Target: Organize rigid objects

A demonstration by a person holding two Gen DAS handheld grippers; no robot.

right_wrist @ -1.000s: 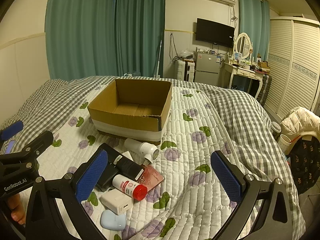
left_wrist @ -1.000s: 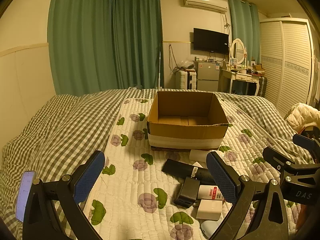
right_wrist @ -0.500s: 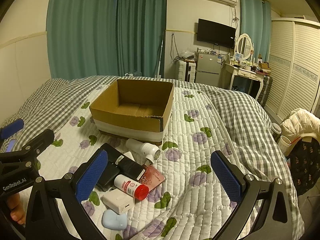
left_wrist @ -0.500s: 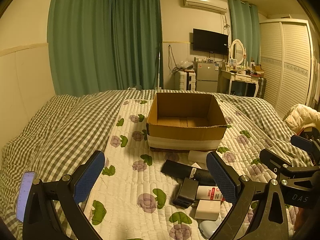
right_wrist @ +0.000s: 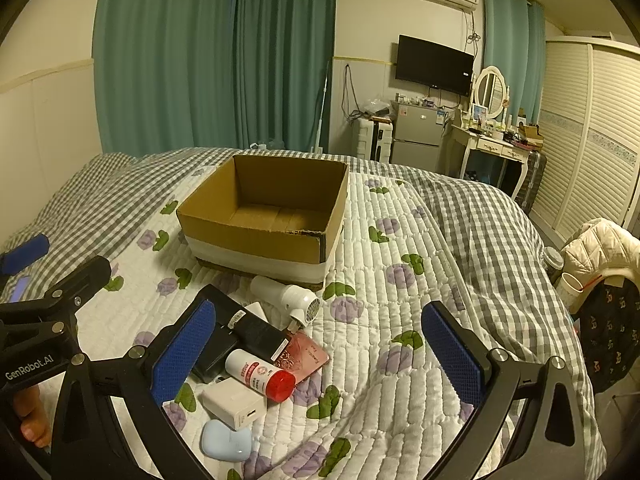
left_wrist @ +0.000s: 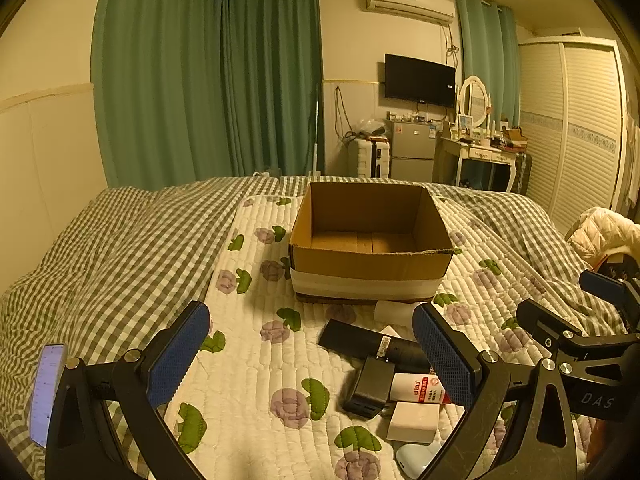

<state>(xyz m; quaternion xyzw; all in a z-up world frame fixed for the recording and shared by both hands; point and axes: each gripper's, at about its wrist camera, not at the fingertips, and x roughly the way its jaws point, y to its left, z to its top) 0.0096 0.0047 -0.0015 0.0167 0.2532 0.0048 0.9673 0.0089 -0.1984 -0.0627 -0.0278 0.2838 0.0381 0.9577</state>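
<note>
An open, empty cardboard box (left_wrist: 368, 268) (right_wrist: 256, 242) stands on the quilted bed cover. In front of it lies a pile of small things: a white bottle with a red cap (right_wrist: 260, 374) (left_wrist: 418, 388), a white charger block (right_wrist: 234, 402) (left_wrist: 414, 422), a long black device (right_wrist: 248, 328) (left_wrist: 372, 344), a black box (left_wrist: 370, 386), a white plug-like device (right_wrist: 286, 298), a pink card (right_wrist: 306, 354) and a pale blue case (right_wrist: 226, 440). My left gripper (left_wrist: 310, 354) is open and empty, above the pile's left side. My right gripper (right_wrist: 320, 352) is open and empty, above the pile's right side.
A phone (left_wrist: 48, 392) lies on the checked blanket at the left. A white jacket (right_wrist: 600, 248) hangs on a chair by the bed's right edge, with cups (right_wrist: 568, 288) beside it. A fridge (left_wrist: 412, 152) and dressing table (left_wrist: 480, 152) stand beyond the bed.
Both grippers have drifted slightly; the view of the box and pile shifts a little. Both stay open and nothing on the bed has moved.
</note>
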